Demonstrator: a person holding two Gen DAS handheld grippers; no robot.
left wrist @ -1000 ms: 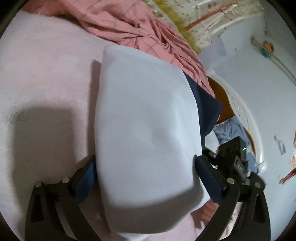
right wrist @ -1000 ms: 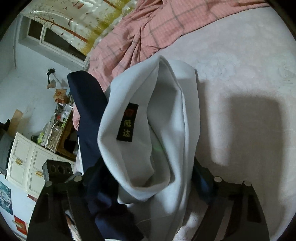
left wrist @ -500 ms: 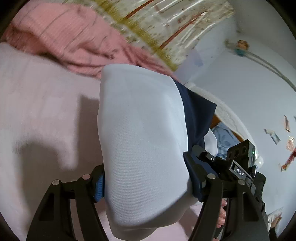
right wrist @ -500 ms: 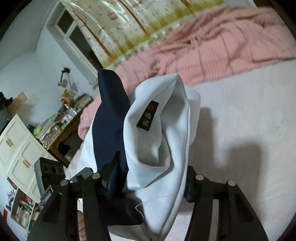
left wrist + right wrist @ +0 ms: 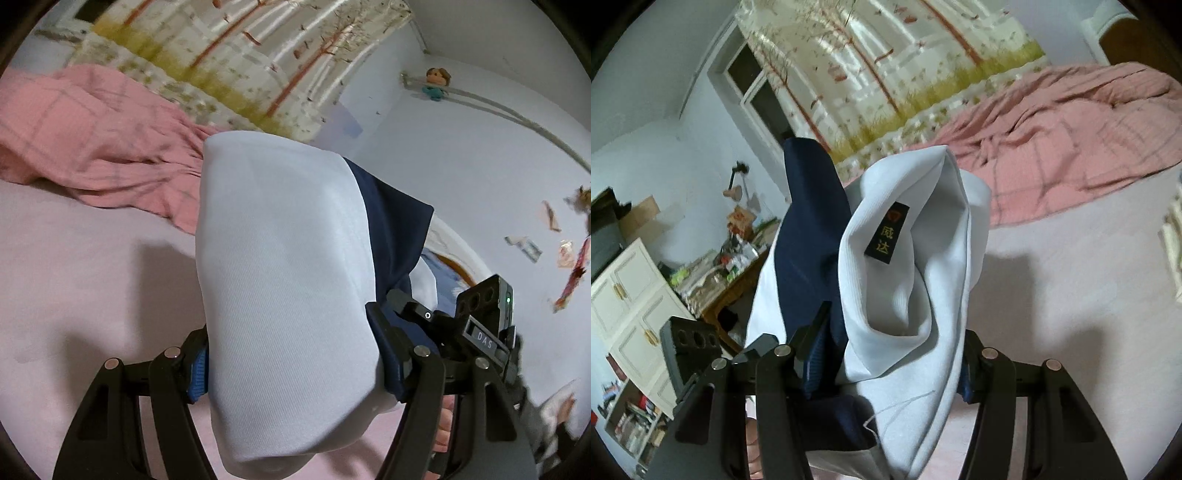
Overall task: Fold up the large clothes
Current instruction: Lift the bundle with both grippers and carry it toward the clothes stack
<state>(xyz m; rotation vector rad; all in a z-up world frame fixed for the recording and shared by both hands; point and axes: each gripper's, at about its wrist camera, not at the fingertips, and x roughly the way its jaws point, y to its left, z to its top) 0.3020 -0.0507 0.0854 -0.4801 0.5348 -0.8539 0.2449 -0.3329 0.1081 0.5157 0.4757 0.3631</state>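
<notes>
Both grippers are higher than a second ago; left gripper (image 5: pixel 291 354) and right gripper (image 5: pixel 882 350) each clamp the white-and-navy garment (image 5: pixel 280 266), bundle lying forward between the jaws above the bed sheet (image 5: pixel 81 280).

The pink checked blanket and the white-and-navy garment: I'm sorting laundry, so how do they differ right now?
The white-and-navy garment is bundled and clamped by the left hand-held gripper and right hand-held gripper; the pink checked blanket lies loose and rumpled on the bed. The garment is plain white with navy panels; the blanket is pink with a faint grid. Both are soft fabric.
</notes>
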